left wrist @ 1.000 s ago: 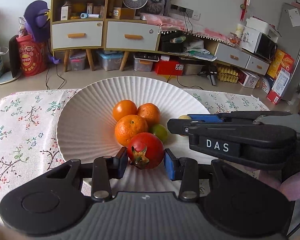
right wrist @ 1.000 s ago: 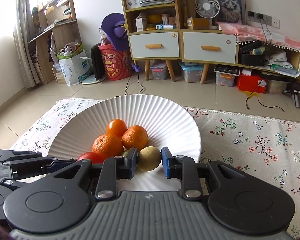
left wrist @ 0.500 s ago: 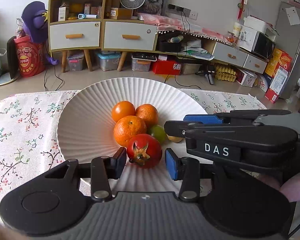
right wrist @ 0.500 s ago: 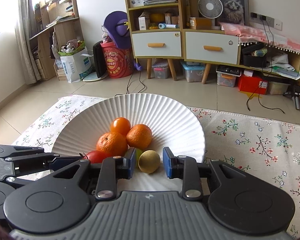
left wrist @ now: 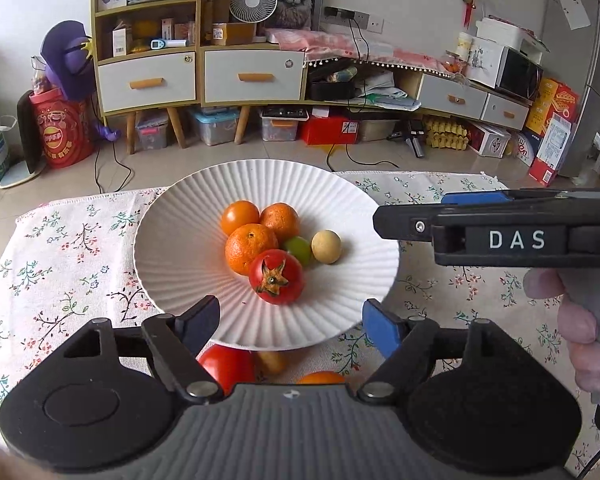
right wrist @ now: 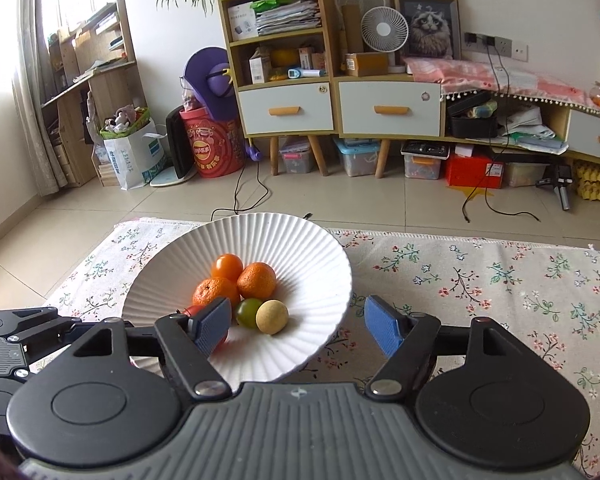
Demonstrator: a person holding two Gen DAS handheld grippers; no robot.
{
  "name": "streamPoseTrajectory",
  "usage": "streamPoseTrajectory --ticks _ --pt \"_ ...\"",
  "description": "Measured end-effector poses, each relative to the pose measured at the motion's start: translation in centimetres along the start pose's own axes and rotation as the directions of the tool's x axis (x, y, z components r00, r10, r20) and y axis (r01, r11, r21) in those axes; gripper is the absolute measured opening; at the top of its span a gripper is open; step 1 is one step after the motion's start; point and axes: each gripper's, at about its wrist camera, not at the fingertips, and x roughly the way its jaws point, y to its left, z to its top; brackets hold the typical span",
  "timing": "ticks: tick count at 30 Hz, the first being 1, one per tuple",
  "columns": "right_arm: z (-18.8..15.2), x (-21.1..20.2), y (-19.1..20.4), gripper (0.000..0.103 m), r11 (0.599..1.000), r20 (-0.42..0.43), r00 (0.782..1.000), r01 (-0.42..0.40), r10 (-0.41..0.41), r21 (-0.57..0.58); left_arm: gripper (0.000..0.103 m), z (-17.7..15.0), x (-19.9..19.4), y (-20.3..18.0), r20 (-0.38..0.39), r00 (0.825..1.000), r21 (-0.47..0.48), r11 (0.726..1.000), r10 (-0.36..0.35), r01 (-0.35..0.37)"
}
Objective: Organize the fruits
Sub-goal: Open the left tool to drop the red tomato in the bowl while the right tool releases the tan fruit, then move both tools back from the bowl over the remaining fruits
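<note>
Holding both hand-held grippers, left (left wrist: pixel 290 322) and right (right wrist: pixel 298 326), open and empty, I risk nudging the tomato (left wrist: pixel 276 277) at the plate's (left wrist: pixel 172 216) 6 o'clock, scattering the piled fruit.

On the flower-printed tablecloth (left wrist: pixel 80 248) sits a ribbed white plate (left wrist: pixel 180 240). In it, a red tomato (left wrist: pixel 276 277) lies at 6 o'clock (touching a rough-skinned orange mandarin (left wrist: pixel 247 249) at its 10 o'clock), with a round tan fruit (left wrist: pixel 326 247) at 3 o'clock.
</note>
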Motion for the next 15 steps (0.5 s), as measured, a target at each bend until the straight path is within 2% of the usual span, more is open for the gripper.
streamPoseTrajectory --ticks 10,15 --pt "-0.9 -2.2 0.3 0.086 1.000 -0.008 1.000 0.009 -0.009 0.009 0.097 -0.8 -2.6 0.0 -0.013 1.000 0.033 0.999 0.003 -0.002" --pt "-1.3 -3.0 0.7 0.089 1.000 -0.020 1.000 0.024 -0.024 -0.017 0.099 -1.4 -3.8 0.3 -0.028 0.999 0.050 0.998 0.028 -0.026"
